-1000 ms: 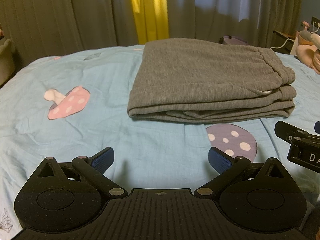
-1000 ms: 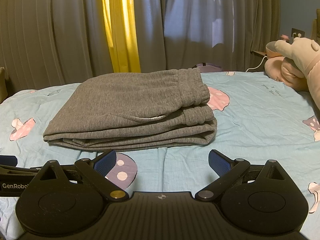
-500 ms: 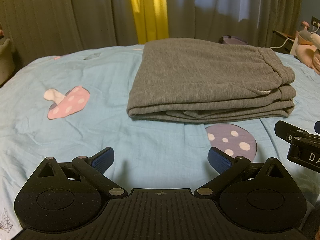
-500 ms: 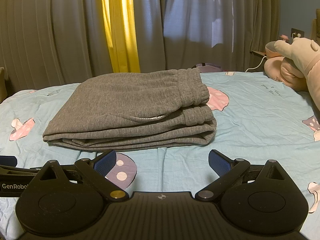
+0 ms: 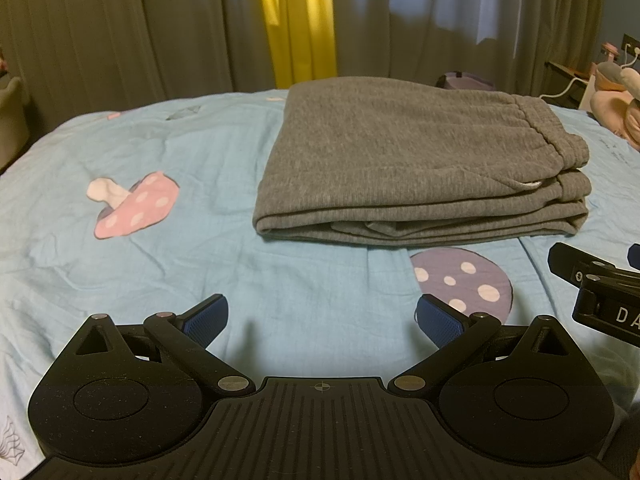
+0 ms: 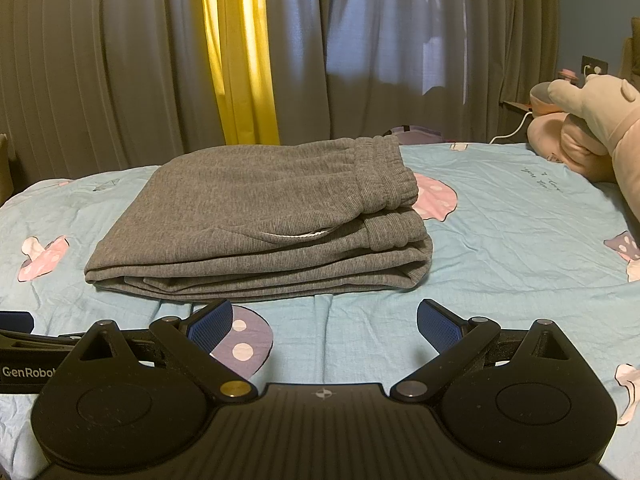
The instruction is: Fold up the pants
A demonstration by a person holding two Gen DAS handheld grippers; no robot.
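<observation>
Grey pants (image 5: 416, 160) lie folded in a flat stack on the light blue bed sheet (image 5: 168, 264), waistband to the right; the right wrist view shows the same pants (image 6: 264, 216) with the waistband on top at the right. My left gripper (image 5: 322, 318) hovers open in front of the stack's near edge, with nothing between its blue pads. My right gripper (image 6: 325, 322) is likewise open and empty, just short of the stack. The right gripper's body (image 5: 600, 296) shows at the right edge of the left wrist view.
The sheet carries mushroom prints: pink (image 5: 132, 204) at the left, purple (image 5: 464, 284) in front of the pants. A pink plush toy (image 6: 592, 128) lies at the right side of the bed. Grey curtains with a yellow strip (image 6: 240, 56) hang behind.
</observation>
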